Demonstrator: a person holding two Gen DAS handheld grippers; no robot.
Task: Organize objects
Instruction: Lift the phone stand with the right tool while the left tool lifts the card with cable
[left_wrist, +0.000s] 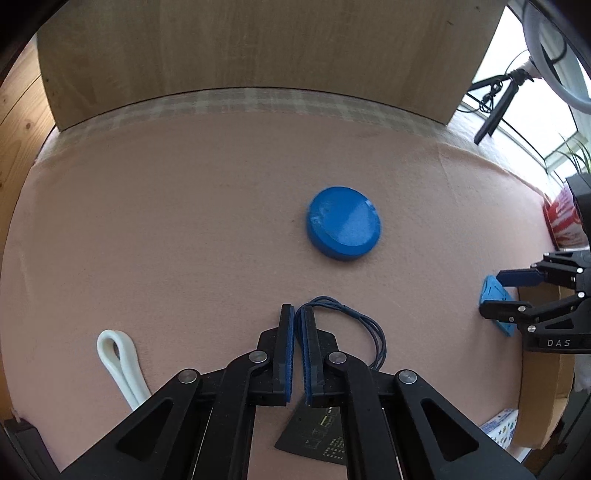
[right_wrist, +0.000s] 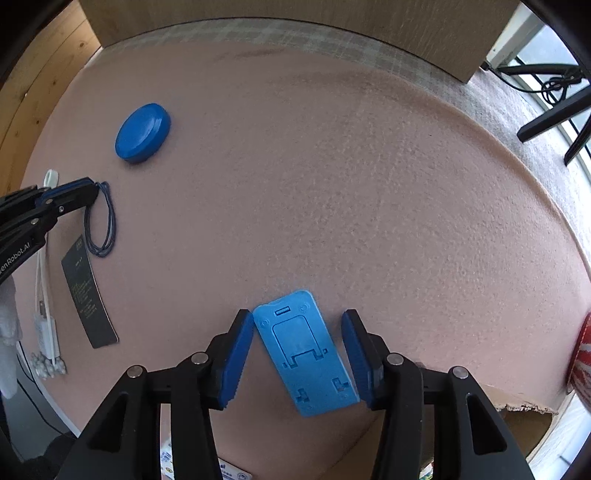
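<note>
A round blue lid (left_wrist: 344, 223) (right_wrist: 143, 133) lies flat on the pink cloth (left_wrist: 184, 221). My left gripper (left_wrist: 298, 310) (right_wrist: 90, 186) is shut on a thin dark blue cord loop (left_wrist: 373, 328) (right_wrist: 107, 221), which trails to its right on the cloth. A light blue phone stand (right_wrist: 306, 350) (left_wrist: 508, 328) lies flat between the fingers of my right gripper (right_wrist: 297, 317) (left_wrist: 491, 293). That gripper is open, one finger on each side of the stand, neither pad pressing it.
A white cable (left_wrist: 118, 354) (right_wrist: 46, 321) and a black card (left_wrist: 317, 439) (right_wrist: 86, 291) lie near the left gripper. A wooden board (left_wrist: 258, 48) stands behind. At the right are a cardboard box edge (right_wrist: 517, 406), a red-and-white object (right_wrist: 581, 354) and a tripod (left_wrist: 495, 107).
</note>
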